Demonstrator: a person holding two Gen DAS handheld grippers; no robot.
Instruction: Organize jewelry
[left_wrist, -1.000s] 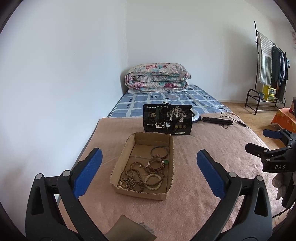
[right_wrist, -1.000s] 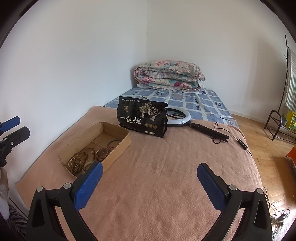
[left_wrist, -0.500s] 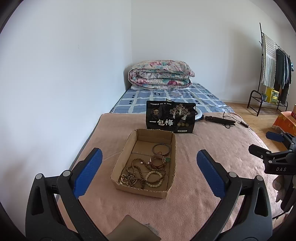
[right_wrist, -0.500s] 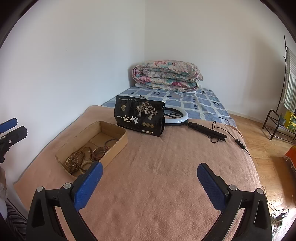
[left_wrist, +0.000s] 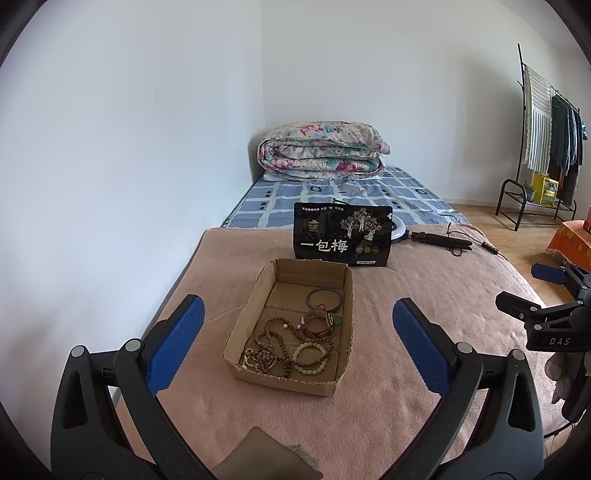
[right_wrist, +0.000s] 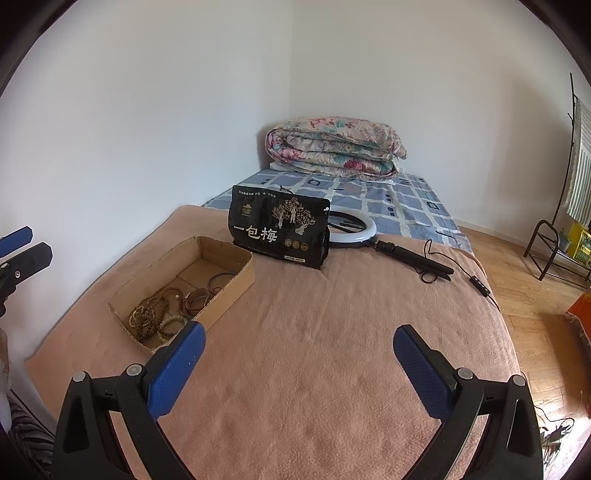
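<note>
On the pink blanket (left_wrist: 388, 424) — a cardboard box (left_wrist: 258, 295) of beads (left_wrist: 273, 339); both grippers (left_wrist: 297, 341) (right_wrist: 299, 360) gape empty.

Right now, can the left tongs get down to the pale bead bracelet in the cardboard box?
Probably yes: the left tongs are open, the cardboard box has no lid, and the pale bead bracelet lies uncovered near its front wall.

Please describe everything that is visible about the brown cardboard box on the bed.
The shallow brown cardboard box is an open tray with rough, torn edges and no lid. It lies flat on the pink blanket, just in front of the upright black pouch; whether they touch is unclear. Inside lie brown bead strands, a pale bead bracelet and dark bangles. Neither gripper touches it.
</note>
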